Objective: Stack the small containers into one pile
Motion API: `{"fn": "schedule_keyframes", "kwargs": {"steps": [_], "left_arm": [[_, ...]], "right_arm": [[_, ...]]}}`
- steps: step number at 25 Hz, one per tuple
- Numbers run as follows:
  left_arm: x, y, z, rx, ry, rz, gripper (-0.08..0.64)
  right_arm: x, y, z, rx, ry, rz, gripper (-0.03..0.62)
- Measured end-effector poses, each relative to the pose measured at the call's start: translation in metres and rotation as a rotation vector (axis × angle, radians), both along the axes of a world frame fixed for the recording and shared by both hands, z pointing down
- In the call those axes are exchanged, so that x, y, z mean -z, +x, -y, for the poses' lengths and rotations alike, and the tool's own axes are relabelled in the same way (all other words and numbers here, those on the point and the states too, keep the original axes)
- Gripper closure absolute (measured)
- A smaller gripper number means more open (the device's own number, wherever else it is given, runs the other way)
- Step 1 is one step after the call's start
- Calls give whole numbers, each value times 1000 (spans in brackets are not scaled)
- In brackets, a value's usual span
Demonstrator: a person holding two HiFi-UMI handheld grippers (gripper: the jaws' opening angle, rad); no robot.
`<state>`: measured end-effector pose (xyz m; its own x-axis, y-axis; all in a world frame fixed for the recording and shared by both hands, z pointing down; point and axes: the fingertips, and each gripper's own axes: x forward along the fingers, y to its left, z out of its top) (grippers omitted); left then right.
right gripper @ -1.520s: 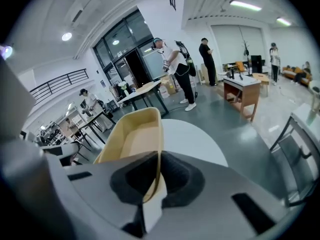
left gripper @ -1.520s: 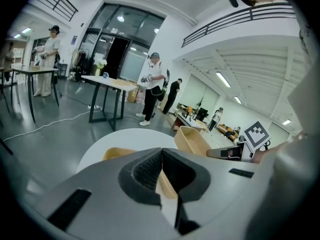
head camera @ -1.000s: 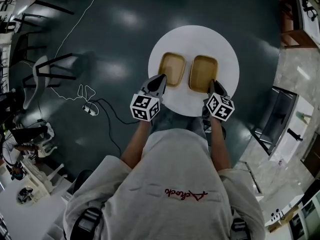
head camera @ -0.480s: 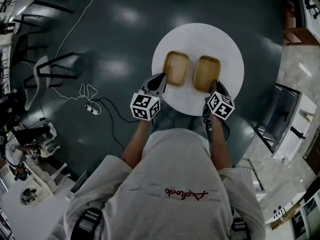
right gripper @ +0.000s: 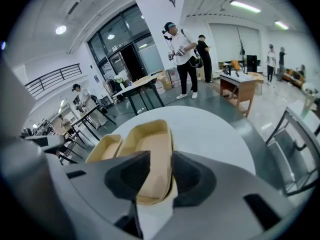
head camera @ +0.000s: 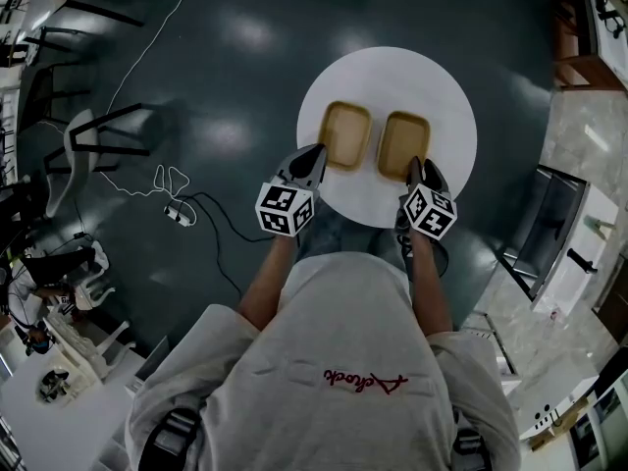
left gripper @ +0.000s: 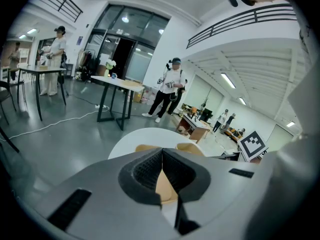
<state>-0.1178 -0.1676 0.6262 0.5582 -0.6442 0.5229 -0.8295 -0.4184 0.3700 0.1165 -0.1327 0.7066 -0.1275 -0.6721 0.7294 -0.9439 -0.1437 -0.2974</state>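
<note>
Compared with one second earlier, neither claw has changed place by any notable amount. The bench (head camera: pixel 392 77) and everything on it sit slightly further right in the head view, with the layout unaltered.

Bench: round, white, standing on a dark floor (head camera: pixel 226 86).

Containers: two shallow tan trays lie side by side near the middle of the bench, long sides parallel, just beside each other, not stacked. The left container (head camera: pixel 345 135) is closer to the left edge. The right container (head camera: pixel 403 145) reaches towards the near edge.

Left claw (left gripper: pixel 162 153): jaws pressed together with nothing between them. It is positioned at the near left edge of the bench, just short of the left container's near corner. Its marker cube (head camera: pixel 285 209) faces upward.

Right claw (right gripper: pixel 161 159): jaws spread, straddling the near right corner of the right container, one pad over the tray's inside and the other outside its wall. No pad is seen pressing on it. The tray rests flat on the bench.

A cable (head camera: pixel 201 204) trails over the floor to the left.
</note>
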Motion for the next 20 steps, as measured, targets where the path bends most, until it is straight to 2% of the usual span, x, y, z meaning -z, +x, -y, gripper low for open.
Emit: {"fn": "schedule_keyframes", "kwargs": {"steps": [4, 8, 9, 12, 20], "left_arm": [[-2, -2, 0, 6, -1, 6, 549], [-3, -6, 1, 11, 1, 9, 549], [-3, -6, 1, 12, 0, 10, 549], [-4, -5, 2, 16, -3, 17, 549], [-43, -17, 8, 1, -66, 74, 546]], "right_arm": [[10, 2, 0, 25, 34, -61, 460], [20, -2, 2, 46, 60, -79, 462], [22, -3, 3, 50, 64, -79, 471], [30, -5, 7, 77, 82, -77, 560], [40, -28, 16, 148, 106, -55, 567]]}}
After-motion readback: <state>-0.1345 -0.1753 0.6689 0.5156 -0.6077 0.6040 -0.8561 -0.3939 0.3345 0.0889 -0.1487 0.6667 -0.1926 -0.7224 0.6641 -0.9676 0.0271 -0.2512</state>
